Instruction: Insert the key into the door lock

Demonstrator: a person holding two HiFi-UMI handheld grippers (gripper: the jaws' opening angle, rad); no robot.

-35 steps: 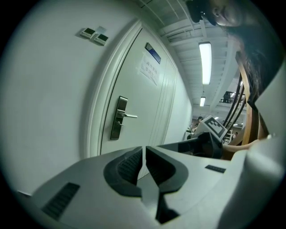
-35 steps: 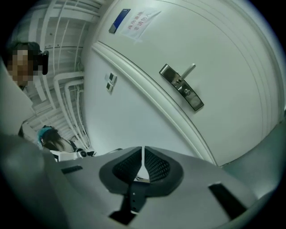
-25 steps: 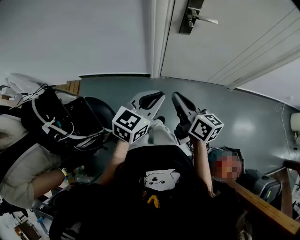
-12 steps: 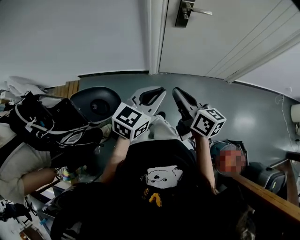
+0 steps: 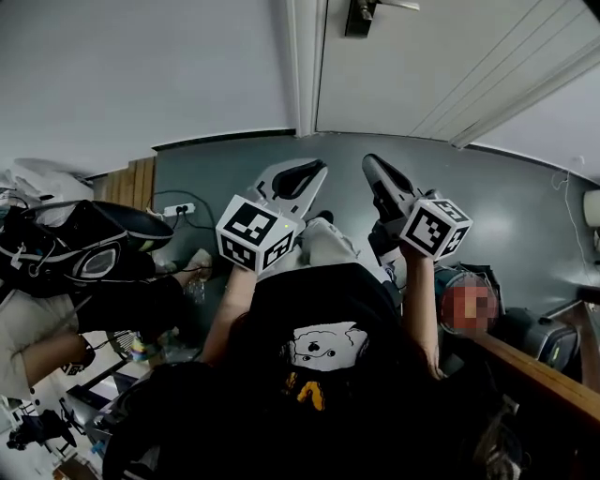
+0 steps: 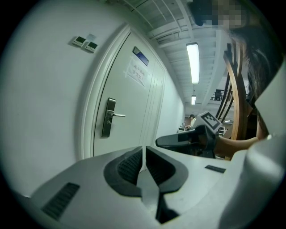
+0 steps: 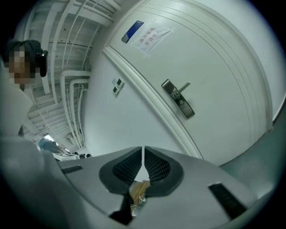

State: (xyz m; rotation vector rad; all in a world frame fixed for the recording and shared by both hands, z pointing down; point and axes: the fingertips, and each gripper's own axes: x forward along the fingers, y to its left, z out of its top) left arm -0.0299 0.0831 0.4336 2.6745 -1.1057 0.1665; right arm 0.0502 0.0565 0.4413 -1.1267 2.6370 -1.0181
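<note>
The white door (image 5: 450,66) stands shut ahead, its metal lock plate and lever handle (image 5: 361,13) at the head view's top edge. The same lock plate (image 6: 108,117) shows in the left gripper view, far off and to the left of the jaws. In the right gripper view the lock plate (image 7: 178,99) lies above and to the right. My left gripper (image 5: 307,171) and right gripper (image 5: 375,166) are held side by side at chest height, pointing at the door. Both are shut with nothing between the pads (image 6: 144,151) (image 7: 143,151). No key is visible.
A grey wall (image 5: 141,66) and the door frame (image 5: 305,66) lie left of the door. A person with black bags (image 5: 84,253) sits at the left, a power strip (image 5: 178,208) on the floor beside them. A wooden rail (image 5: 534,375) and another person stand at the right.
The door handle has slid up to the head view's top edge. The right gripper has shifted a little right and up. The bags at the left have moved left, uncovering the power strip.
</note>
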